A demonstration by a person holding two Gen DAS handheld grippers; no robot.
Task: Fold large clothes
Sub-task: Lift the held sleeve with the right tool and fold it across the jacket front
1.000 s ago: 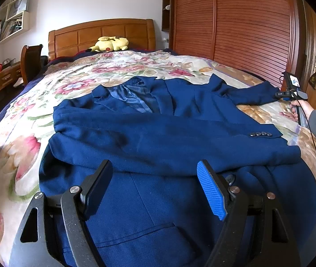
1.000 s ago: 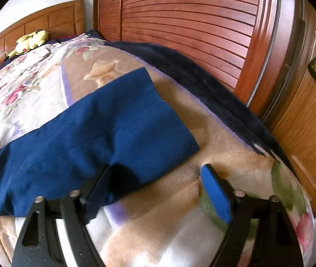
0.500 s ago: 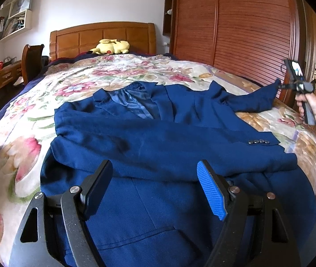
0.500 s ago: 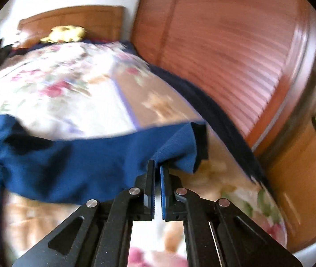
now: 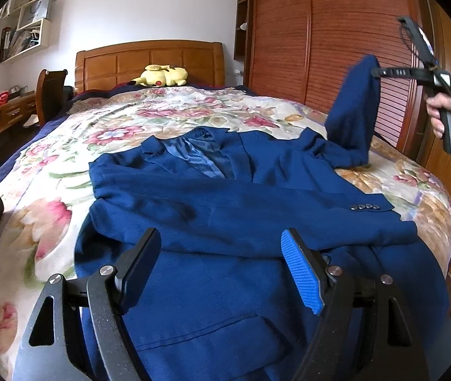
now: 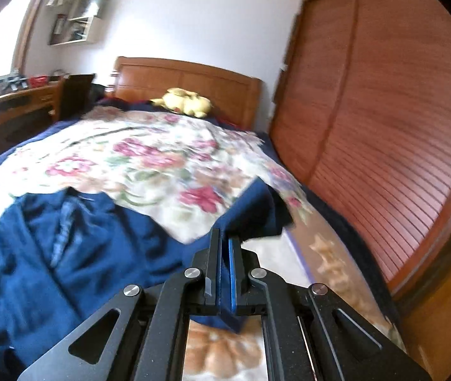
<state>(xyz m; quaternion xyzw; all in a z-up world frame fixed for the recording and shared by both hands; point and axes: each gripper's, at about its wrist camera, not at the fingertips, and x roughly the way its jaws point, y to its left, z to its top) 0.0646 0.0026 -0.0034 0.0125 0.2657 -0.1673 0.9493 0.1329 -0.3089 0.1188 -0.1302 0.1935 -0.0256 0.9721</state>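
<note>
A dark blue suit jacket lies face up on the bed, one sleeve folded across its chest. My left gripper is open and empty, hovering over the jacket's lower part. My right gripper is shut on the cuff of the other sleeve and holds it raised above the bed. In the left wrist view that sleeve hangs up in the air at the right, pinched by the right gripper. The jacket's body lies at lower left in the right wrist view.
The bed has a floral blanket and a wooden headboard. A yellow plush toy lies at the head. A wooden wardrobe stands close along the bed's right side. A desk and chair stand at the left.
My right gripper closed on the sleeve cuff and has lifted it high off the bed, swinging toward the jacket. My left gripper has stayed open over the jacket's hem.
</note>
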